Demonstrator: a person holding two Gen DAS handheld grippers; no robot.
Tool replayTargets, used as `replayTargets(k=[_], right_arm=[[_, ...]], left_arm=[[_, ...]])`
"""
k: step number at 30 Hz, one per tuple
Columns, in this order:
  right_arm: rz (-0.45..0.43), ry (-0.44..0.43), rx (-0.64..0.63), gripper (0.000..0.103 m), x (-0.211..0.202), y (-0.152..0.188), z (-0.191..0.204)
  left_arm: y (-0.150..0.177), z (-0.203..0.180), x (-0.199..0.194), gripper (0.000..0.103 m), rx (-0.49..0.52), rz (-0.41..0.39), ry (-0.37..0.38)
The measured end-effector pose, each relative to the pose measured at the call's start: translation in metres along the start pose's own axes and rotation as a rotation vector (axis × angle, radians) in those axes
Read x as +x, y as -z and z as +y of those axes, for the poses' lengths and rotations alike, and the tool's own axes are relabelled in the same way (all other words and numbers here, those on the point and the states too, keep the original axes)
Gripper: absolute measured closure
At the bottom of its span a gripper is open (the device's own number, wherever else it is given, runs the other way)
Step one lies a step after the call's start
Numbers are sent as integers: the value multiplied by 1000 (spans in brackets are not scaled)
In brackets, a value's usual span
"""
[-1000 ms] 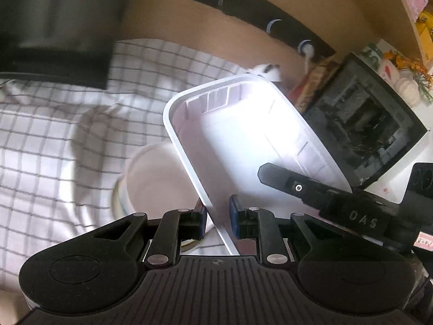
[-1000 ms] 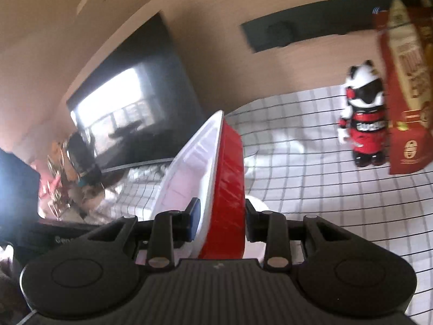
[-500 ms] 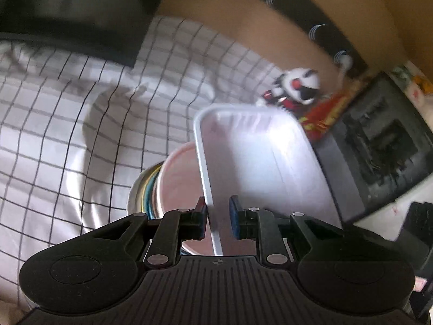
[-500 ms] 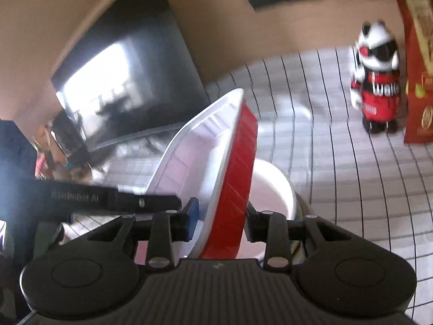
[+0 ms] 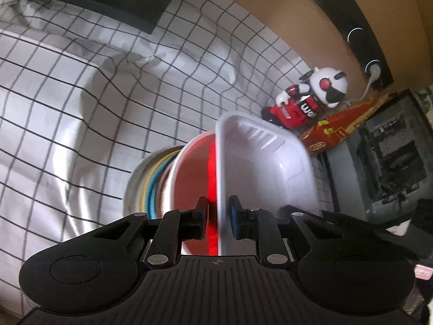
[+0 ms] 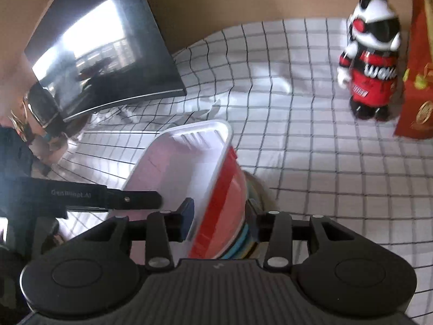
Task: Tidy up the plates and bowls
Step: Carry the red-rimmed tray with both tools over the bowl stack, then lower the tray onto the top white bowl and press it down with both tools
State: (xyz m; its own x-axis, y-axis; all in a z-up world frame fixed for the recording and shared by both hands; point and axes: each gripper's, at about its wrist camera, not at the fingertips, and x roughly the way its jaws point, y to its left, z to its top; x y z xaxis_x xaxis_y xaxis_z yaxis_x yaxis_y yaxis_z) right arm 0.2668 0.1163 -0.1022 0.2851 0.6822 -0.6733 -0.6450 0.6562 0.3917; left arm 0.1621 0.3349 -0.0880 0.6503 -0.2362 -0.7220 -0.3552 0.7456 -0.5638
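Right gripper (image 6: pixel 219 220) fingers just opened and clear of the red-and-white rectangular dish (image 6: pixel 189 173), its long wall between them; left gripper (image 5: pixel 218 216) fingers clamped on the opposite rim. Lowered from mid-air a second ago onto the stack of round bowls (image 5: pixel 151 178), mid-desk on the checked cloth (image 5: pixel 81 108), short of the toy robot (image 6: pixel 372 62) at the back edge. Placement judged nearly done; left release outstanding.

Both views are bent by fisheye distortion. Daylight glare is reflected in the glossy black screen (image 6: pixel 105 51); soft shadows are cast across the checked white cloth (image 5: pixel 81 103), and motion blur is seen.
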Motion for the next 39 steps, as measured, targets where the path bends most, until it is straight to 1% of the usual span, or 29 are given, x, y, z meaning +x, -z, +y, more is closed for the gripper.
replayTargets(k=[1, 2, 5, 7, 8, 10, 12, 14, 20, 23, 27, 29, 31, 33, 35, 39], right_arm=[[-8, 4, -8, 60, 2, -2, 2], [-10, -4, -30, 59, 3, -4, 6], [-45, 27, -85, 59, 7, -12, 15], [-37, 37, -104, 60, 16, -18, 16], [-25, 41, -98, 61, 21, -22, 15], [-19, 55, -89, 61, 28, -27, 14], [-22, 66, -94, 61, 31, -30, 15], [-22, 62, -90, 61, 30, -29, 14], [-10, 34, -65, 61, 22, -21, 11], [-10, 6, -40, 60, 15, -18, 13], [-43, -8, -51, 60, 3, -18, 23], [-42, -15, -63, 60, 1, -17, 27], [-28, 4, -79, 60, 6, -14, 29], [-8, 45, -71, 60, 13, -10, 28], [-4, 63, -70, 60, 14, -5, 26], [-15, 63, -59, 60, 5, -5, 22]], left_arm=[[-2, -3, -1, 81, 2, -1, 12], [-5, -7, -3, 81, 17, -12, 8], [-17, -11, -3, 81, 39, -37, -7], [-25, -4, 6, 83, 0, -27, -15], [-27, 1, 11, 82, -29, -13, -18], [-30, 12, 16, 82, -103, -1, 20], [-31, 16, 16, 82, -127, 0, 44], [-31, 15, 13, 81, -113, -3, 40], [-26, 9, 1, 80, -60, 32, 17], [-24, 7, -10, 79, -60, 25, 27], [-21, 6, -26, 79, -65, 8, 42], [-18, 8, -26, 79, -67, 16, 37], [-16, 12, -18, 79, -72, 41, 29], [-15, 17, -11, 79, -94, 54, 26], [-13, 17, -12, 79, -96, 50, 42], [-15, 17, -24, 79, -93, 24, 50]])
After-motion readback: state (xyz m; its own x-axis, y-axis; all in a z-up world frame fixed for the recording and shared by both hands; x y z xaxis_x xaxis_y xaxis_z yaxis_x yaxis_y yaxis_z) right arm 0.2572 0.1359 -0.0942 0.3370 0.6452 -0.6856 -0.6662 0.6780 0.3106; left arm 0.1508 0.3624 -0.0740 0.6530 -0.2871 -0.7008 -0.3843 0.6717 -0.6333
